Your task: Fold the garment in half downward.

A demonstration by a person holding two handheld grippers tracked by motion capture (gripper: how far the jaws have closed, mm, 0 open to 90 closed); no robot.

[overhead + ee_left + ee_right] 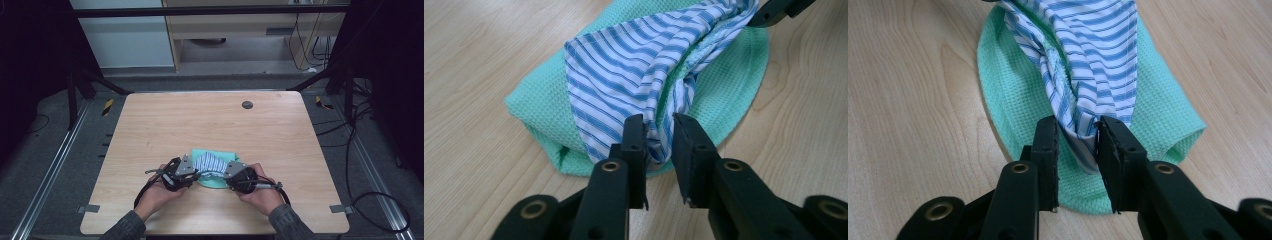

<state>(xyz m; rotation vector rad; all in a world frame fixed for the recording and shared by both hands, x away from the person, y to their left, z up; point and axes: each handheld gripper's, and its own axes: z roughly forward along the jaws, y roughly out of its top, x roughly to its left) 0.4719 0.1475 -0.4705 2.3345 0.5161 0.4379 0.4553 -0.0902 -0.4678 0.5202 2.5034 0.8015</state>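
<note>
A blue-and-white striped cloth (210, 162) lies bunched on top of a mint-green waffle towel (199, 153) on the near half of the wooden table (165, 130). My left gripper (193, 174) holds the striped cloth's near left end, and its jaws pinch a fold of the striped cloth (624, 75) in the left gripper (659, 125) view. My right gripper (228, 177) holds the near right end in the same way, with the striped cloth (1098, 45) caught in the right gripper (1079, 125). The fabric rises taut between the two. The green towel (539, 110) (1013, 90) lies flat underneath.
A small dark round grommet (247, 104) sits in the far middle of the table. Bare wood surrounds the cloths. A metal frame (210, 10), floor rails and cables (360, 165) stand around the table. Both hands rest close to the near edge.
</note>
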